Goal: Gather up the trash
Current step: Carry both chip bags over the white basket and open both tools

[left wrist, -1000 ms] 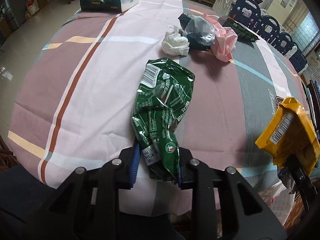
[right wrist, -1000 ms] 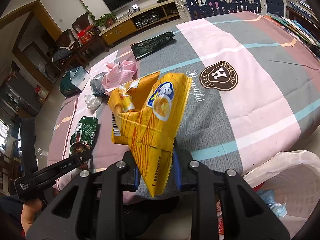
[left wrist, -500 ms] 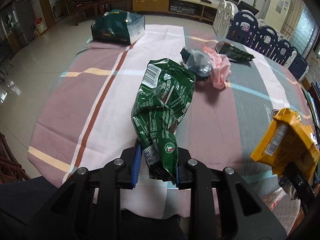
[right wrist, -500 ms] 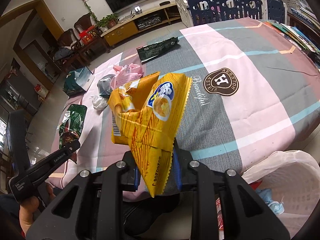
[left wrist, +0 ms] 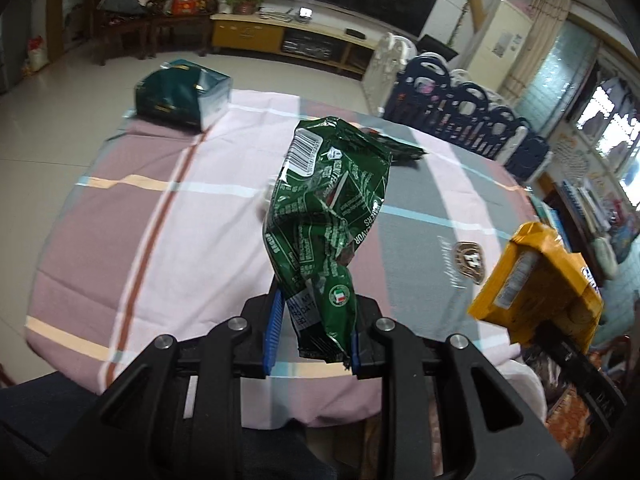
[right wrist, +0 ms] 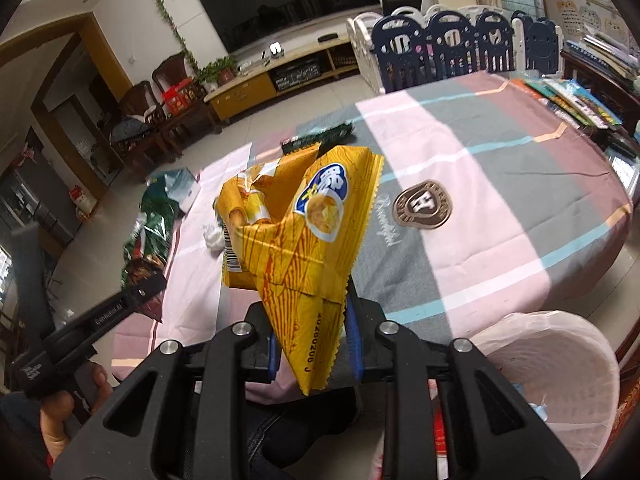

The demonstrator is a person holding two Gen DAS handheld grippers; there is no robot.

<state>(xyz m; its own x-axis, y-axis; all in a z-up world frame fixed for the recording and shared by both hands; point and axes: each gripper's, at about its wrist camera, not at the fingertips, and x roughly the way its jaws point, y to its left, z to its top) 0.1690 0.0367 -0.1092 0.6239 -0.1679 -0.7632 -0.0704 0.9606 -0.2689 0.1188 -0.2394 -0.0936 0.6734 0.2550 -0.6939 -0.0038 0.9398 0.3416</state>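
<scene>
Green wrapper (left wrist: 328, 216) hides trash on tablecloth (left wrist: 132, 208).

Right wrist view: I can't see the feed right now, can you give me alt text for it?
The right tongs grip a crumpled yellow snack bag above the near edge of a table with a striped cloth. A bin lined with a white bag stands low at right. At left, the left tongs hold a green wrapper.

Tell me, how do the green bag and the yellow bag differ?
The green bag is badly crumpled and twisted; the yellow bag is smoother, folded to a point. The green bag shows small print and a barcode; the yellow bag shows a picture of a snack. The left gripper holds the green, the right gripper the yellow. Both look empty, pinched at the bottom, off the table.
</scene>
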